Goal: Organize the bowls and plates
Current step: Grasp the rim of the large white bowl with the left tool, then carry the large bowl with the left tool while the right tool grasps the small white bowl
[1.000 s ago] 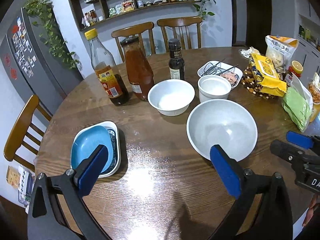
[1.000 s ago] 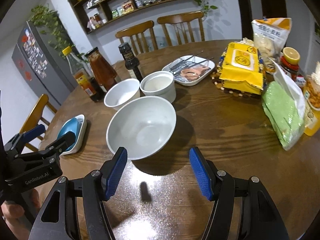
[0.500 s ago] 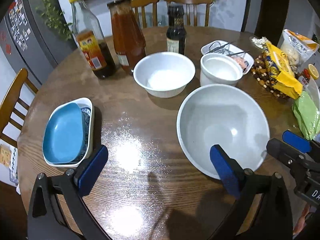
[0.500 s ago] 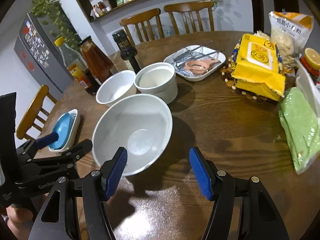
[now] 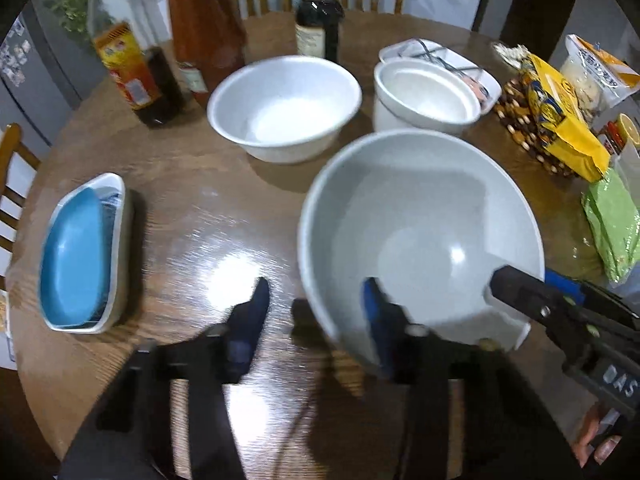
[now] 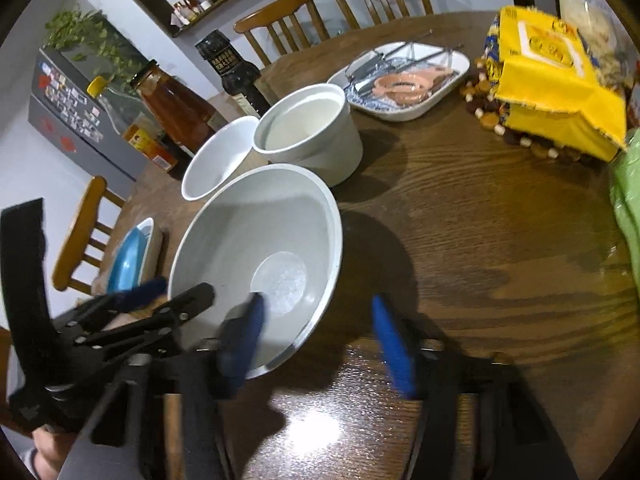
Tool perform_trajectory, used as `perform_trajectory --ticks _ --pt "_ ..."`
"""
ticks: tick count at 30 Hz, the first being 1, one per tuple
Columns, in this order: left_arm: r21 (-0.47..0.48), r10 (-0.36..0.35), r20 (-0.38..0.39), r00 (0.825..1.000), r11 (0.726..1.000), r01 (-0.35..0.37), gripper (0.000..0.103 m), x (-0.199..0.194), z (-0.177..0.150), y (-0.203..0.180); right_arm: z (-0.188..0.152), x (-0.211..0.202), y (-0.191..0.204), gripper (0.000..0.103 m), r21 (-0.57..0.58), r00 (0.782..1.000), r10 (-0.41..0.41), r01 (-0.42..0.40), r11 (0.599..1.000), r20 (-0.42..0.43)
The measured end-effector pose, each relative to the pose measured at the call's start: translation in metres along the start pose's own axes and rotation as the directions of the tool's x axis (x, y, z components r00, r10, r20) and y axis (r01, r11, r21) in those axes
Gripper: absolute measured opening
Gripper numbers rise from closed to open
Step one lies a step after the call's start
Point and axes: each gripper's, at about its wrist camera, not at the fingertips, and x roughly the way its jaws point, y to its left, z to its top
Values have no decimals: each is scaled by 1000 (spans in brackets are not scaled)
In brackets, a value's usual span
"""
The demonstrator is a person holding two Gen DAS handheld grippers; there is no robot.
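A large grey bowl (image 5: 420,232) (image 6: 260,256) sits on the round wooden table (image 5: 224,204). My left gripper (image 5: 316,312) straddles its near-left rim, one blue pad inside the bowl and one outside; the jaws are still apart. My right gripper (image 6: 316,336) straddles the near-right rim the same way, open; it also shows in the left wrist view (image 5: 560,304). Behind stand a white bowl (image 5: 284,104) (image 6: 218,158) and a white deep bowl (image 5: 426,96) (image 6: 308,128). A blue plate (image 5: 74,252) lies in a white dish at left.
Three bottles (image 5: 204,28) stand at the back left. A white tray with utensils (image 6: 400,80) is behind the bowls. A yellow pack (image 6: 556,80) and a green bag (image 5: 612,224) lie at the right. Chairs ring the table.
Both grippers have moved forward and down onto the large grey bowl's rim, one from each side. Their jaws have narrowed. The bowl looks slightly tilted.
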Motion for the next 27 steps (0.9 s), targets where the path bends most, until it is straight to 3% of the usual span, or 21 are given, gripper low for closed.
perform_trajectory --ticks 2,3,8,12,20,21,22,24,27 --pt "-7 -48 -15 999 999 48 20 4 -1 -1 0 3 -4 23 19 1000 28 -27 999 -15" --pt "-6 -52 -10 999 999 52 20 4 -1 -1 0 4 -4 21 21 999 36 -36 999 -17" --pt "-4 -49 1 999 999 49 18 -7 -8 7 0 4 4 21 -5 1000 4 -4 1000 -25" --pt "23 14 52 999 1000 -16 18 -31 -20 20 -6 1 22 21 -26 998 31 -32 999 -48" --pt "-82 45 -3 999 996 -45 18 -34 -37 77 -26 22 77 22 -103 989 64 -78 992 -135" --pt "-89 38 -14 999 995 -39 26 -30 -37 81 -28 27 82 23 -99 987 68 -83 992 -148" --pt "-90 33 -22 999 995 -35 46 -28 -37 83 -29 31 84 23 -100 986 60 -76 992 -158" --pt "-93 54 -20 998 994 -56 76 -28 -38 87 -29 36 87 31 -103 988 33 -50 993 -152" --pt "-74 58 10 998 996 -57 79 -37 -41 89 -29 30 89 41 -108 993 -5 -8 994 -117"
